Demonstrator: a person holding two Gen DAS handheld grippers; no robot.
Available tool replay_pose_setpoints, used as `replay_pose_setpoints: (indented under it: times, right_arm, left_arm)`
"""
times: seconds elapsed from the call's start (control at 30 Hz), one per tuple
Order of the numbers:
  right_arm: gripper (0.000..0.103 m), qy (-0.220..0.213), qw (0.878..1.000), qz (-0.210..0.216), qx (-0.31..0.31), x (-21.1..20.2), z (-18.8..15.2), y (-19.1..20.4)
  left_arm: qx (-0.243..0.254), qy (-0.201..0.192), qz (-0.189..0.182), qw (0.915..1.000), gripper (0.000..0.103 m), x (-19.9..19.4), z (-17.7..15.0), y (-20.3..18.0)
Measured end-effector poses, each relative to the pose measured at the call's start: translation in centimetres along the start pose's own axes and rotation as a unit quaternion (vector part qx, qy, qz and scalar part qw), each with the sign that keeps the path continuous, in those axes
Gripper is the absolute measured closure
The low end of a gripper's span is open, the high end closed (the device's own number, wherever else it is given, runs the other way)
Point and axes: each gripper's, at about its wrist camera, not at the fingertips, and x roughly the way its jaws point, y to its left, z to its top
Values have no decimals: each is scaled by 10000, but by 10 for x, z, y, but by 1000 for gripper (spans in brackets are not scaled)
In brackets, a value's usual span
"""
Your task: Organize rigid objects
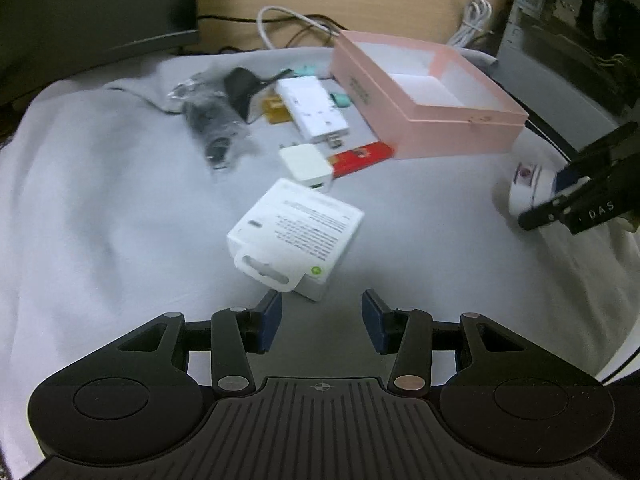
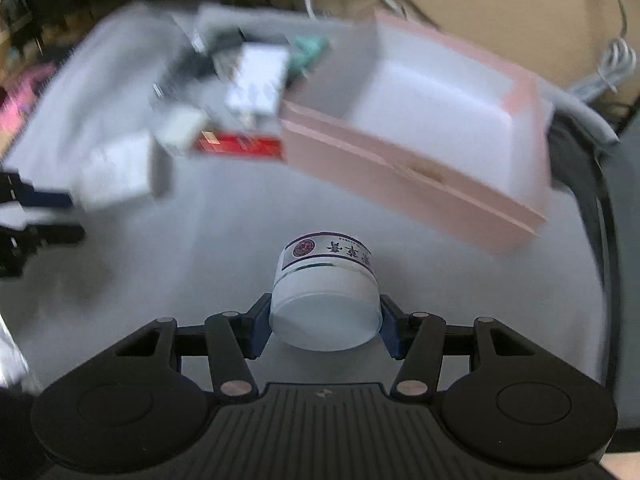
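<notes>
My right claw (image 2: 325, 328) pinches the round jar (image 2: 326, 296) low on its smooth wall (slippery). A jolt toward the pink box (image 2: 404, 184) could drop it. My left claw (image 1: 322, 326) gapes empty.

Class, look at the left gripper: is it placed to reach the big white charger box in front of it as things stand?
Probably yes. The left gripper is open with nothing between its fingers, and the white charger box lies just ahead on bare grey cloth, with nothing between.
</notes>
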Motion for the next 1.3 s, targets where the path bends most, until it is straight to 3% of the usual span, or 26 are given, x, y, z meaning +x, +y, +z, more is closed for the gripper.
replay_pose_setpoints:
  times: [0.1,0.2,0.4,0.5,0.67,0.9,1.0,1.13,1.23,1.3]
  right_arm:
    - [49,463,9989,-90,-15,9,-3,-14]
    - [49,423,9987,-257,-92,15,0,-15]
    - [46,-321,9994,102,76,10,6,-8]
    - [34,-761,9967,244,171,2,5,-8]
    - [32,-1261,9917,90,237,-6,-11,-5]
    - [29,-1307,9903,-146,452,-5,-39,-7]
    - [29,-1278,9899,-151,598,-2,-48,-9]
    - [29,-1136,9902,-139,800,6,-57,-11]
    - [26,-1058,9901,-124,913,15,-62,-10]
    - [25,-1109,9894,-178,920,15,-65,-8]
  left_arm:
    - [3,-23,-26,10000,54,0,1,-7]
    - [10,-45,5,10000,54,1,3,-13]
    - [-98,-150,90,9998,54,-8,6,-12]
    - [-99,-388,73,9992,54,-18,12,-8]
    - [-102,-759,83,9970,54,-23,29,-1]
    - [409,-214,82,9989,54,12,32,-13]
    - [952,-255,205,9949,47,19,23,-29]
    - [1243,-223,96,9919,21,25,18,-43]
    - [1110,-321,68,9933,25,22,21,-41]
    - [967,-542,243,9935,28,17,24,-35]
